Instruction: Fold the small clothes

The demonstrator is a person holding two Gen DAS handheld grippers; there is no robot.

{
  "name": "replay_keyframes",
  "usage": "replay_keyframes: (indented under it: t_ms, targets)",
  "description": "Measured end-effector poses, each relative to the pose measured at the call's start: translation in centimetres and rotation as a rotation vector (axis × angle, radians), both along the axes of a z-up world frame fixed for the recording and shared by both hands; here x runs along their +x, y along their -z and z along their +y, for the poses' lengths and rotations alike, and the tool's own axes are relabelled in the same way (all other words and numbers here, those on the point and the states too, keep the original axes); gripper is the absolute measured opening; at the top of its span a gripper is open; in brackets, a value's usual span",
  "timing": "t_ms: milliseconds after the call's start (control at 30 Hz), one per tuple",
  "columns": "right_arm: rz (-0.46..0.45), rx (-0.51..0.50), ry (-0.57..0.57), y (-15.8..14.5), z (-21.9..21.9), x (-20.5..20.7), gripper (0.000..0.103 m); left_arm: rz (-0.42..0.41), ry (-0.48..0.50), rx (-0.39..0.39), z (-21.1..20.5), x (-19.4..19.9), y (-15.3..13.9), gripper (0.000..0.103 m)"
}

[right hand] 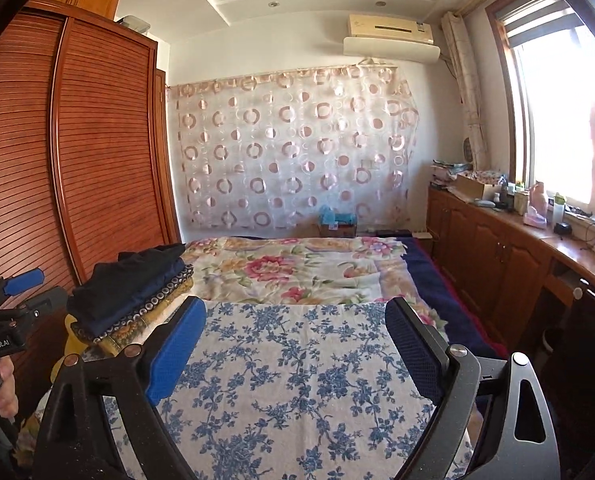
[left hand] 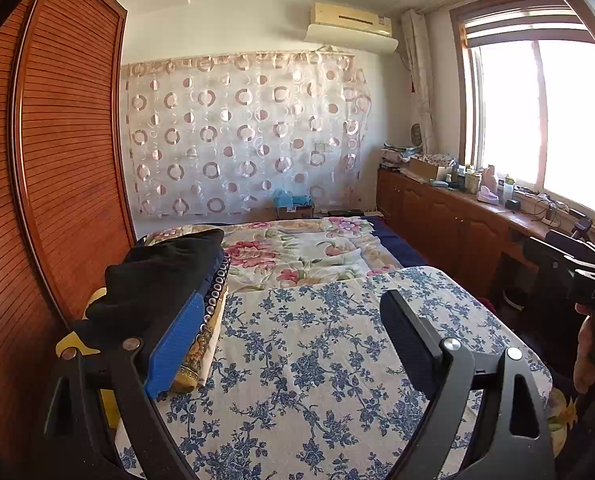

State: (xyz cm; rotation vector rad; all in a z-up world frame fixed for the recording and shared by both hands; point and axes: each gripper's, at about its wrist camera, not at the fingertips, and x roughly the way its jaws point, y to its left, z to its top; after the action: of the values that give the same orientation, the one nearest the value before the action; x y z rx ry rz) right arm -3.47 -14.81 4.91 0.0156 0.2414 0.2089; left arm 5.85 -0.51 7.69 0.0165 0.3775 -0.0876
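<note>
Left wrist view: the left gripper (left hand: 293,344) fingers spread apart, empty; folded clothes stack (left hand: 165,280) lies beside the left finger. Right gripper (right hand: 297,354) likewise open, stack (right hand: 137,284) beyond its left finger.

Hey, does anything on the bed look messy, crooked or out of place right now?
Nothing stands out. The folded clothes sit in a fairly neat stack at the bed's left edge, beside the blue floral cloth, which lies flat. Both the left claw and the right claw are open and empty.
</note>
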Motion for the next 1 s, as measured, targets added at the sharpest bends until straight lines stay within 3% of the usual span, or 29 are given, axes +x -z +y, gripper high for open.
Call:
replay_keyframes:
  t_ms: [1000]
  targets:
    - [0.020, 0.002, -0.018, 0.6, -3.4, 2.6, 0.092, 0.014, -0.029, -0.002, 0.5, 0.6, 0.5, 0.090]
